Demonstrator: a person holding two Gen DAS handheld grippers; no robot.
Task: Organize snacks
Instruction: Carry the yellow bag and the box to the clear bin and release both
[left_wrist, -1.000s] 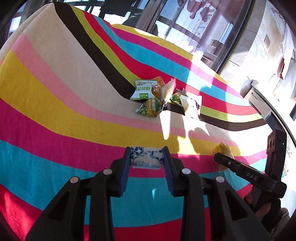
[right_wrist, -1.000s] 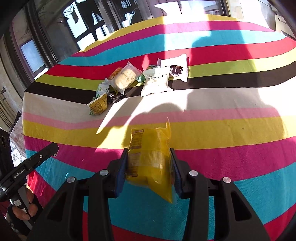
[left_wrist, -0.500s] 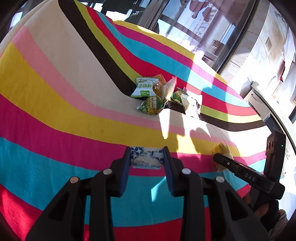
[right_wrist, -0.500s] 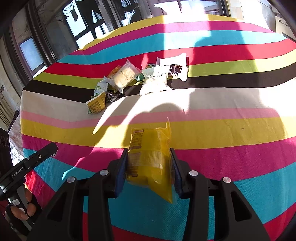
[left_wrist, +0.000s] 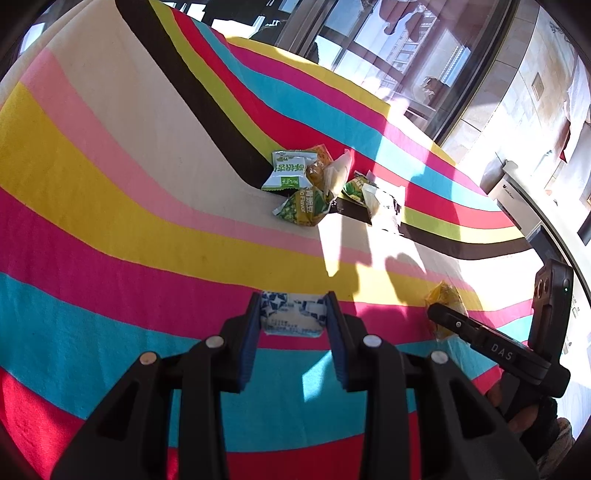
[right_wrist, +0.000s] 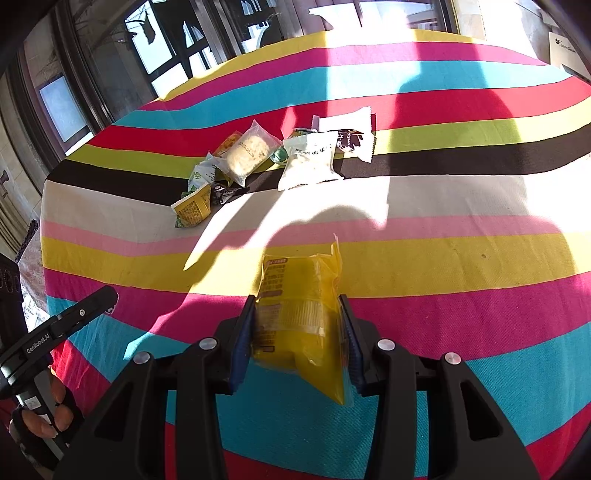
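Gripping one snack packet in each gripper above the striped tablecloth (left_wrist: 110, 192).
The left gripper (left_wrist: 293, 314) clamps a blue-and-white packet (left_wrist: 291, 314) crosswise between its pads; the right gripper (right_wrist: 297, 317) clamps a yellow packet (right_wrist: 299, 314) lengthwise, pointing forward past the fingertips. Only the right view shows the clear-wrapped pastry (right_wrist: 247, 153) face-on in the snack pile (right_wrist: 273, 158).

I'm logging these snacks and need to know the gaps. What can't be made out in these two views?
- Blue-and-white packet, left wrist view: its sides are covered by the left tongs; print too small to read.
- Yellow packet, right wrist view: print blurred; the right tongs cover its edges.
- Snack pile: packets overlap, so the count is unclear.
- Where sorted snacks go: no container in either view.
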